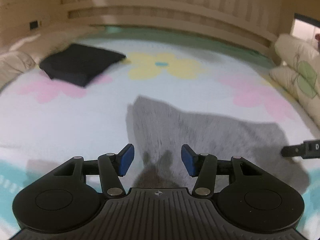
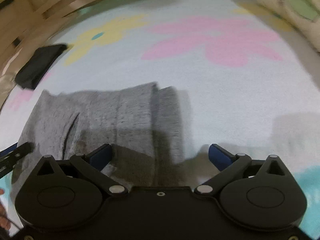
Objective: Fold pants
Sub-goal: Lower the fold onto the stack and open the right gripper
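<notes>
Now the grey pants (image 1: 200,132) lie folded on the bed cover (image 1: 80,124), a pale sheet with pink and yellow flowers printed on it. In the left wrist view the cloth spreads forward and to the right from under the left gripper (image 1: 157,160). Its two blue pads stand apart, with the grey fabric showing between them, and nothing is pinched. The fingers seem to hover just over the near edge of the pants, but I cannot tell if they touch the cloth.

In the right wrist view the right gripper (image 2: 160,155) is also wide open, its jaws far from each other. The left pad is over the pants (image 2: 112,112), and the right pad is over the bare cover beside them. From this side one sees a thick folded edge of the pants on the right and a dark pocket slit on the left.

A folded black garment (image 1: 80,66) lies well apart, farther up the bed near the wooden headboard (image 1: 180,16). A cream pillow (image 1: 298,74) with a green leaf drawing rests at the right edge of the bed. Both views are a little blurred.
</notes>
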### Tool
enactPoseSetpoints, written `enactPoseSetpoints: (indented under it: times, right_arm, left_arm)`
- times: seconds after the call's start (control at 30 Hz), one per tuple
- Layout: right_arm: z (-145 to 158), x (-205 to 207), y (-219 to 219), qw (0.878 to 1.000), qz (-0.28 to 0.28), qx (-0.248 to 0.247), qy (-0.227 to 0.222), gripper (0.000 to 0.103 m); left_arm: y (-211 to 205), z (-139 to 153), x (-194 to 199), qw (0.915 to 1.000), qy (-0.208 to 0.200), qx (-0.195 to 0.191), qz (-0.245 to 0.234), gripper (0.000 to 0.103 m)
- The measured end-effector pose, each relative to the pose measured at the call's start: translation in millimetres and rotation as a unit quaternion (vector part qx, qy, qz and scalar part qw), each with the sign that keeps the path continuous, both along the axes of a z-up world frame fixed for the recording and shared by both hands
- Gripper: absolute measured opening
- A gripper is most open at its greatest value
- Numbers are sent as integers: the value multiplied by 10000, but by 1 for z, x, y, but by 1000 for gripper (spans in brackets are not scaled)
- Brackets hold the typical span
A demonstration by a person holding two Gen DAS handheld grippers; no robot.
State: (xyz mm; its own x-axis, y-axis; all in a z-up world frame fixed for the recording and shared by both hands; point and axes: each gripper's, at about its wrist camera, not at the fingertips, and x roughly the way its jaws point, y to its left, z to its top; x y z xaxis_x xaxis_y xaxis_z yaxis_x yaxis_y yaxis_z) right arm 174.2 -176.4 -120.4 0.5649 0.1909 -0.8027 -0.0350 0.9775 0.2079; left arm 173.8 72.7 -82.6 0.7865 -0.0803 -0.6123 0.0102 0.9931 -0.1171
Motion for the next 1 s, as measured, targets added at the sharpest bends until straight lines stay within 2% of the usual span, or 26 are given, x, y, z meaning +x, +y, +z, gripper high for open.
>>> enactPoseSetpoints:
  times: [0.13,0.23,0.33,0.43,0.53,0.67,0.8,1.0]
  right_arm:
    - [38,-26,0,9988,-91,-339,-339,102]
    - [68,-43,7,9979,-115,-582,-255,102]
    - [91,-60,18,9979,-102,-638,-9,102]
    - [106,-83,26,9989,-3,-458,-66,102]
    - [116,-115,31,9979,-109,-570,-285,102]
    - [119,-144,42,9959,-71,-766,-481,102]
    - [119,-171,47,9926,-82,-917,-793,102]
    - [116,-186,52,9912,-26,-916,-957,102]
  left_arm:
    - [0,41,-14,9995,25,-68,318,50]
    - [-7,67,-34,9991,-23,203,374,50]
    - [-19,84,-68,9962,-483,654,312,51]
    - [-29,91,-93,9933,-618,915,354,51]
    - [-36,94,-110,9934,-518,1004,170,51]
    - [-42,91,-127,9951,-301,941,-22,51]
    - [-43,84,-136,9970,-129,757,87,51]
    - [-47,73,-141,9979,44,644,73,51]
